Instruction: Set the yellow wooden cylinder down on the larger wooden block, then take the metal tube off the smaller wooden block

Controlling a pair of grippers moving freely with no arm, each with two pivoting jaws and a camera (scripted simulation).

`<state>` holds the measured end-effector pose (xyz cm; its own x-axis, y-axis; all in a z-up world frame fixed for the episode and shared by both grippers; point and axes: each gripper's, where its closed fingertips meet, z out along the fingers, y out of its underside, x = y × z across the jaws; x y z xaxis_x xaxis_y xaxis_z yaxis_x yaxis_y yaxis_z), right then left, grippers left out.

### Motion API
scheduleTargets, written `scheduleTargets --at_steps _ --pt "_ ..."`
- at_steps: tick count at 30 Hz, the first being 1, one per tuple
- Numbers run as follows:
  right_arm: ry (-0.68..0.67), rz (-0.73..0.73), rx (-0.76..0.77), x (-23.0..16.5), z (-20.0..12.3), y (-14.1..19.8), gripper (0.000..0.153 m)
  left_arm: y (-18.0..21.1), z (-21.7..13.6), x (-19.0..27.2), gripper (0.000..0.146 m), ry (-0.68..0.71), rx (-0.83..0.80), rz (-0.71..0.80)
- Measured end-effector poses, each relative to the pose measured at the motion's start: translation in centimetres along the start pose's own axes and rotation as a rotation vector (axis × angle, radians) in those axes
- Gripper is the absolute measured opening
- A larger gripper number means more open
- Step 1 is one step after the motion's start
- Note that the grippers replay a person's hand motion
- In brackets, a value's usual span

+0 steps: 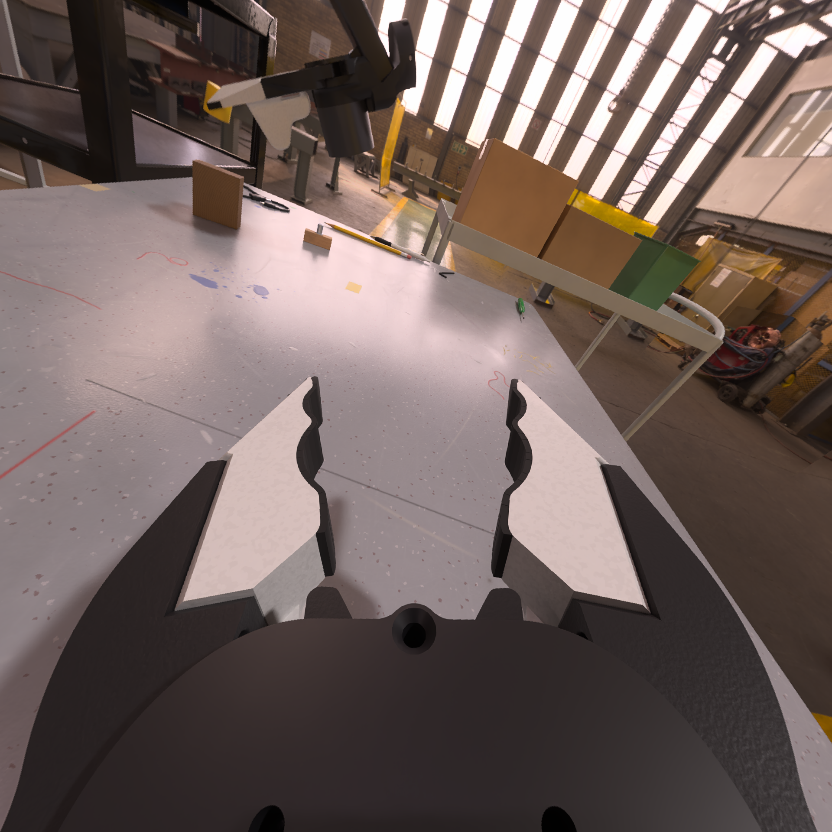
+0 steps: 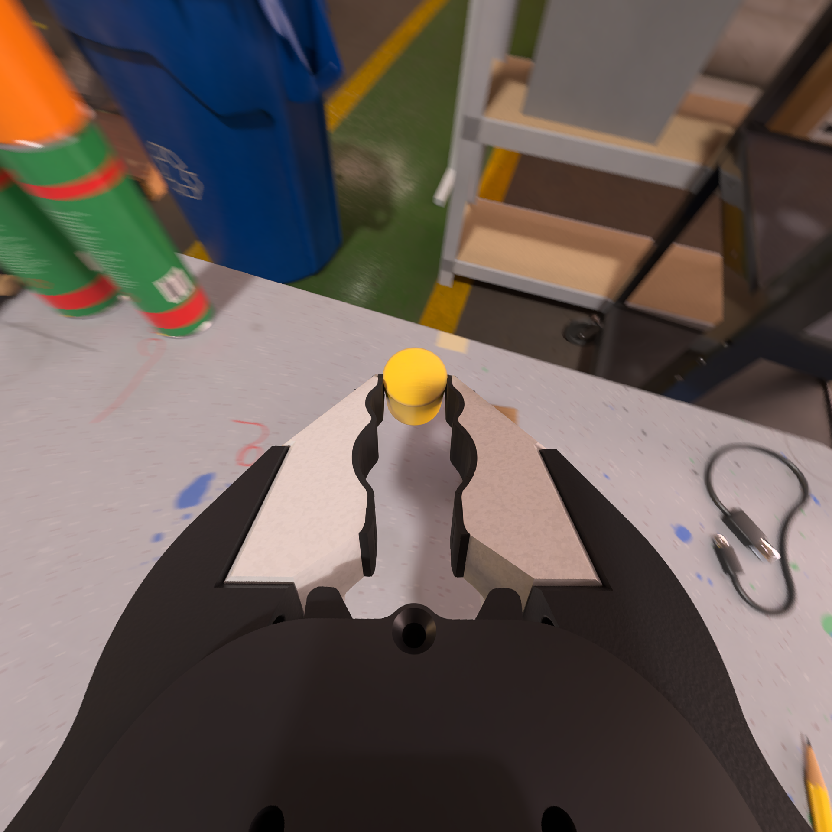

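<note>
My right gripper [image 2: 414, 387] is shut on the yellow wooden cylinder [image 2: 414, 382], held at its fingertips above the grey table [image 2: 135, 517]. In the left wrist view the right gripper [image 1: 216, 101] hangs high above the far table with the yellow cylinder [image 1: 211, 92] at its tips. The larger wooden block [image 1: 217, 194] stands on the far left of the table, below that gripper. The smaller wooden block [image 1: 317, 238] lies to its right with the short metal tube [image 1: 320, 228] upright on it. My left gripper [image 1: 414, 387] is open and empty, low over the near table.
A yellow pencil [image 1: 367, 238] and black pliers [image 1: 265, 201] lie beyond the blocks, a green tool [image 1: 521, 306] near the right edge. A black cable [image 2: 756, 531], a pencil [image 2: 817, 788] and green and red cans [image 2: 103, 243] show in the right wrist view. A dark shelf frame [image 1: 103, 90] stands behind.
</note>
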<state>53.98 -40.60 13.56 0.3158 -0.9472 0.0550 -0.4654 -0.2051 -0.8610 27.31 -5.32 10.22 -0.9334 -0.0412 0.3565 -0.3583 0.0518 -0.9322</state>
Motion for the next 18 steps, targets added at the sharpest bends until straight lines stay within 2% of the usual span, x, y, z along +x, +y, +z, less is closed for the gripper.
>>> scheduleTargets --at_steps 4,8,10,11,15,18 --pt "0.101 0.057 -0.092 4.5 2.3 3.4 0.026 0.3 0.2 -0.2 0.082 0.002 -0.014 -0.007" --pt "0.103 0.090 -0.154 5.5 3.5 5.4 0.028 0.3 0.2 -0.3 0.080 0.011 -0.014 -0.017" --pt "0.082 0.099 -0.163 5.0 3.4 5.7 0.059 0.3 0.1 -0.3 0.080 0.010 -0.012 -0.019" --pt "0.065 0.101 -0.169 4.6 3.1 5.8 0.068 0.3 0.1 -0.3 0.080 0.012 -0.012 -0.019" --pt "0.026 0.068 -0.161 3.0 0.5 5.5 0.088 0.3 0.2 -0.1 0.080 0.012 -0.013 -0.013" --pt "0.017 0.029 -0.172 2.1 -2.2 5.3 0.097 0.0 0.0 -0.1 0.081 -0.010 -0.015 0.004"
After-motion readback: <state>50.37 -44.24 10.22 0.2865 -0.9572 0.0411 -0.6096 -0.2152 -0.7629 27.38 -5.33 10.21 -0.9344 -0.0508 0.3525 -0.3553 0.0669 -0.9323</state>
